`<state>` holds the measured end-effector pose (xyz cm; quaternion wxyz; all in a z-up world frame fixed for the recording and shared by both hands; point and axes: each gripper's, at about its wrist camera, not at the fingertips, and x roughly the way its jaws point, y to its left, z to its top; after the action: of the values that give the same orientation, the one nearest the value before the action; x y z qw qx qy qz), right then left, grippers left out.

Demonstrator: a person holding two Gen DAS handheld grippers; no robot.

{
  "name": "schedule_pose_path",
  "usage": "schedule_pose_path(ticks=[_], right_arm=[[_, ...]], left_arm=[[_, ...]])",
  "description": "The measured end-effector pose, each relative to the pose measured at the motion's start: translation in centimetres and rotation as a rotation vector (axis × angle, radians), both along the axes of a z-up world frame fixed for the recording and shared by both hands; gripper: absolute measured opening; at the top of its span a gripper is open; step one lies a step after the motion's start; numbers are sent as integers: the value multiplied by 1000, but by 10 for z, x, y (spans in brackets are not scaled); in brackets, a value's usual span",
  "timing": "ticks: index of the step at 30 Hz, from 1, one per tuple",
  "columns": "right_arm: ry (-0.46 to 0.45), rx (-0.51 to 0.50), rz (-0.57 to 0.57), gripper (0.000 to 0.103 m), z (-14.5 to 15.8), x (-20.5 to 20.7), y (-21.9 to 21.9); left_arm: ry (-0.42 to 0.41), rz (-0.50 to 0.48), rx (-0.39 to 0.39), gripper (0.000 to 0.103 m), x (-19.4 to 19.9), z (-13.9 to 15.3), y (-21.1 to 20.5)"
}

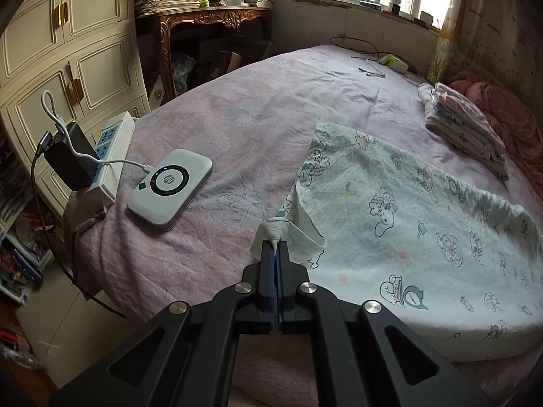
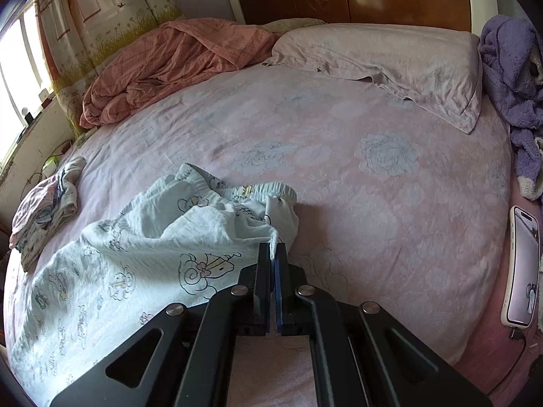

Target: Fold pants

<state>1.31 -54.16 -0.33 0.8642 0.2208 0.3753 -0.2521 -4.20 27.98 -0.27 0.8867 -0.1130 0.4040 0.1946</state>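
Note:
Pale pants with a cartoon print lie spread on the pink bed sheet. My left gripper is shut on a bunched hem end of the pants near the bed's left side. In the right wrist view the pants lie to the left, with the elastic waistband at the far end. My right gripper is shut on a pinch of the pants fabric near the waistband, and the cloth pulls up toward its tips.
A white device, a power strip and a black charger sit at the bed's left edge. A stack of folded clothes lies far right. A pillow, an orange duvet, a purple blanket and a phone show in the right view.

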Motion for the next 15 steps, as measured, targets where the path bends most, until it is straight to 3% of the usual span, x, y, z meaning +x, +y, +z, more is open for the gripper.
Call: schedule_pose_path(ticks=[6,11,13,15], right_arm=[[28,-45,-36,1,-9,-1,-2],[18,-79,-28,1,2,-8,-1],[11,-105,-37,1,9,-11,2],[-4,-110,-26,1,16,-15,7]], left_arm=[[40,-17,67,17,0,-10,-9],[1,-31,114,44,-11,4,-21],[-23,-26,106,66,-16,12,-24],[-65,-1,105,76,-22,18,-25]])
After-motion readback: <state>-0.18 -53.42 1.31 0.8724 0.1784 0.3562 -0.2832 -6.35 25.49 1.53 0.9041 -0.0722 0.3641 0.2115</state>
